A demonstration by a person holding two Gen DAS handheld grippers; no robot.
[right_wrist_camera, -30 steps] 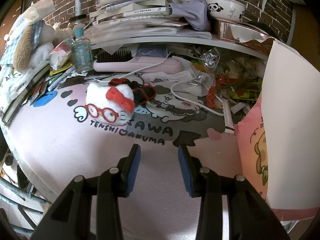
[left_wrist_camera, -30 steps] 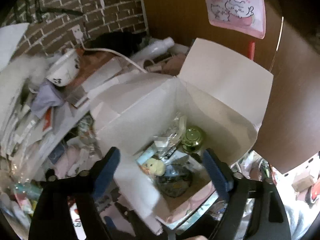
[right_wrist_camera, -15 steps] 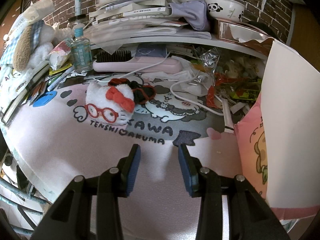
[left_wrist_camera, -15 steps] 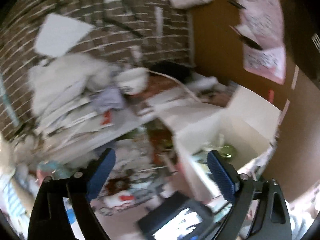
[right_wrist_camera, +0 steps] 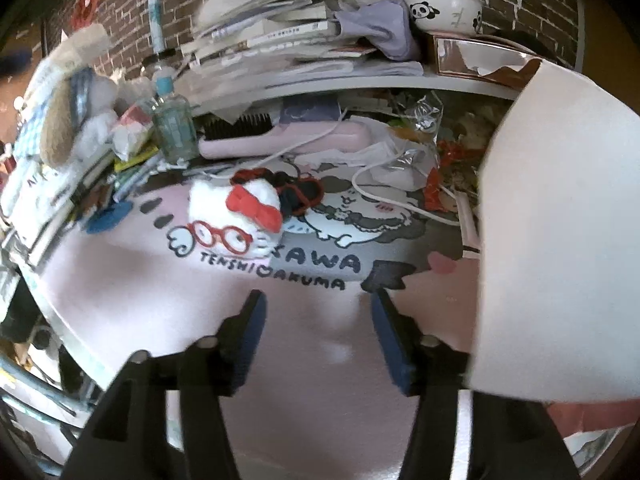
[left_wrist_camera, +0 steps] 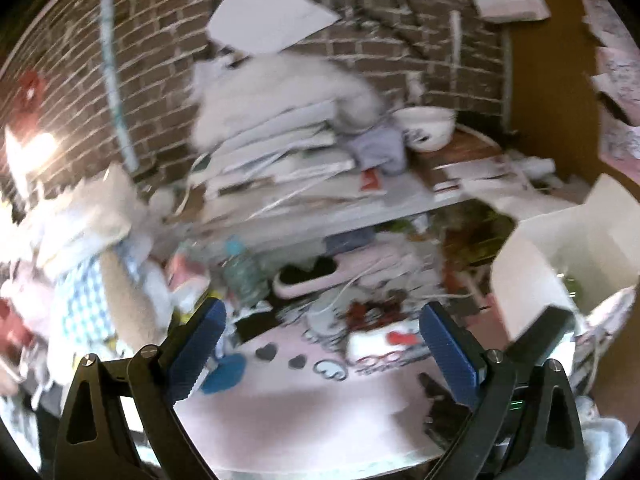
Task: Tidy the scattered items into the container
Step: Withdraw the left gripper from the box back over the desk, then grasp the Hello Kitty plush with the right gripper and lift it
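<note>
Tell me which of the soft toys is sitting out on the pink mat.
The white cat plush with the red bow and red glasses lies on the pink mat. The floppy-eared dog plush rests on the pile at the left edge.

Brick wall behind a shelf stacked with books, purple cloth and a panda bowl; pink cartoon mat covers the desk.
</note>
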